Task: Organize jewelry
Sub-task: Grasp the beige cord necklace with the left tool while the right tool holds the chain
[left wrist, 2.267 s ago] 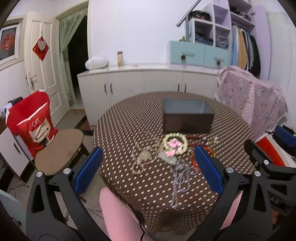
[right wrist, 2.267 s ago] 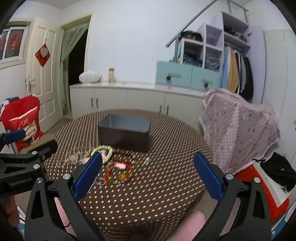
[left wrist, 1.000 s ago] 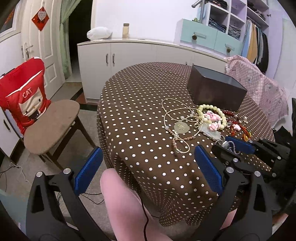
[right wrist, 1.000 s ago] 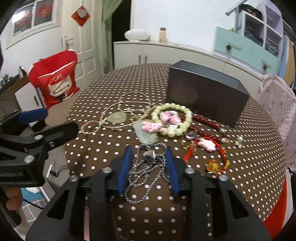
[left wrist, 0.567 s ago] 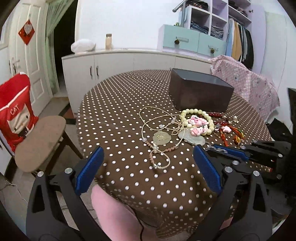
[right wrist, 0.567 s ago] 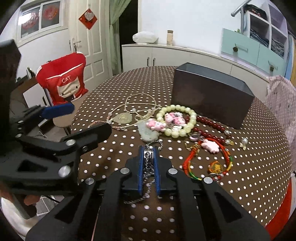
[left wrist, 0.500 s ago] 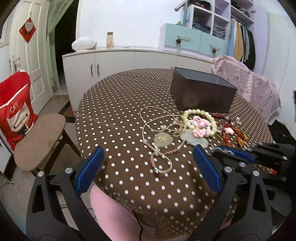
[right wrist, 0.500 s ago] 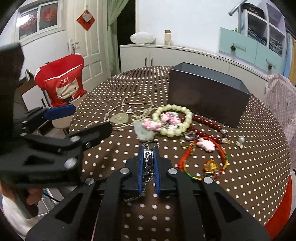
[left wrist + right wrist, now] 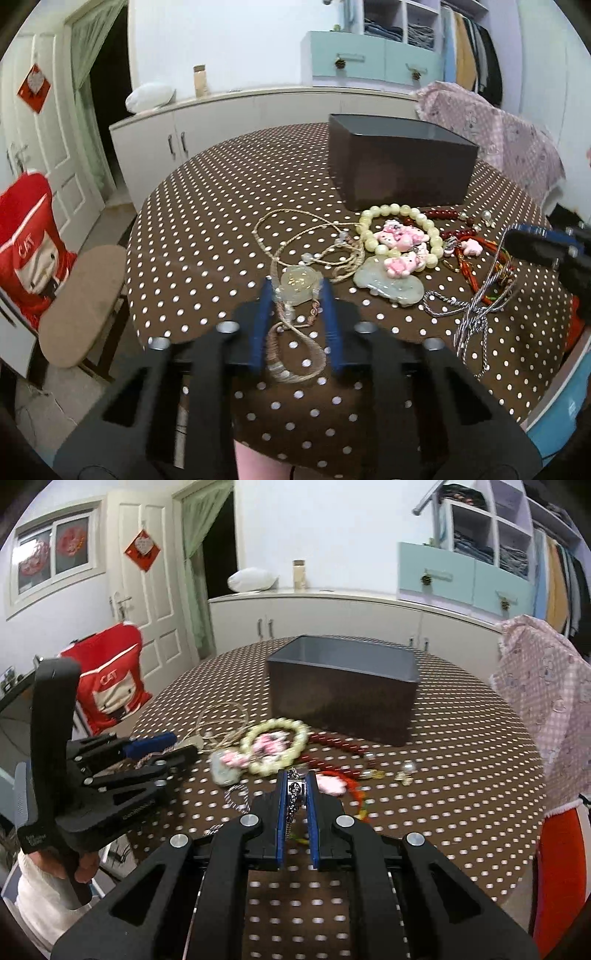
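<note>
Table (image 9: pixel 207 206) wears a matt brown cloth w/ white polka dots, draping soft over the near edge. Dark box (image 9: pixel 402 166) toward the far edge looks like smooth plastic, slight sheen on its walls. Silver chain (image 9: pixel 476 314) is bright twisted metal, glinting near the right edge. Jade pendant (image 9: pixel 297 282) is pale, translucent, polished stone on a rough braided cord (image 9: pixel 295 347). Pale bead bracelet (image 9: pixel 399 229) is glossy, w/ shiny pink plastic charms (image 9: pixel 400 240) inside. Left gripper (image 9: pixel 297 295) & right gripper (image 9: pixel 296 786): matt black plastic bodies, blue rubbery pads, bare metal screws. Chair cover (image 9: pixel 491 125) at right is soft pink printed fabric.
</note>
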A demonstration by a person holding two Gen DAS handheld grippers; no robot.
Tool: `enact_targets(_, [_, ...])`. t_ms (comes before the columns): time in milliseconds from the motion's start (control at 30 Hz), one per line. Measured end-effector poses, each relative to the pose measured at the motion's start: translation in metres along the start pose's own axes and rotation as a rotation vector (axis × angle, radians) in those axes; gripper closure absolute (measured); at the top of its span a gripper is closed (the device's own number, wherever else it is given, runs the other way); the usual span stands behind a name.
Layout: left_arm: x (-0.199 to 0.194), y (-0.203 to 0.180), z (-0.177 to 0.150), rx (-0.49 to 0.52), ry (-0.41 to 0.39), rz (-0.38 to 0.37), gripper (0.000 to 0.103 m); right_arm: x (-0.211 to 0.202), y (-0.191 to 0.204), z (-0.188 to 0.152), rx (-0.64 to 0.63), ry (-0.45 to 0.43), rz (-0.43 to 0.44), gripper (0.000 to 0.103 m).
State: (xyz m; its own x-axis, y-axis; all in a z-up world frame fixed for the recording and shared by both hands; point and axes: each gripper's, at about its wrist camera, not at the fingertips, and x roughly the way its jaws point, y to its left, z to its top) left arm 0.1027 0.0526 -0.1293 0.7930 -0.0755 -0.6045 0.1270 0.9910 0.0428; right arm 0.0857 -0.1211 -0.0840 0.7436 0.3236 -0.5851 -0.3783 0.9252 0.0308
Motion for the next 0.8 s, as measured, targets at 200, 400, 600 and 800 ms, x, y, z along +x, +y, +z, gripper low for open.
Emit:
enact_targets(200, [0.000,0.007,0.003,-0.054,-0.001,-0.031,0.083,-0.008,-0.015,0.001,0.026,-0.014,-0.031,0.095])
enact_targets(400, [-0.014,0.014,0.011,-0.069,-0.051,-0.042,0.097,-0.014,-0.021,0.004,0.034,-0.033,-0.047,0.095])
enact_targets(600, [-0.023,0.015,0.019,-0.080,-0.083,-0.052,0.097,-0.024,-0.025,0.013,0.025,-0.072,-0.062,0.095])
enact_targets(800, [-0.036,0.015,0.037,-0.065,-0.137,-0.067,0.097,-0.034,-0.030,0.029,0.004,-0.122,-0.086,0.095])
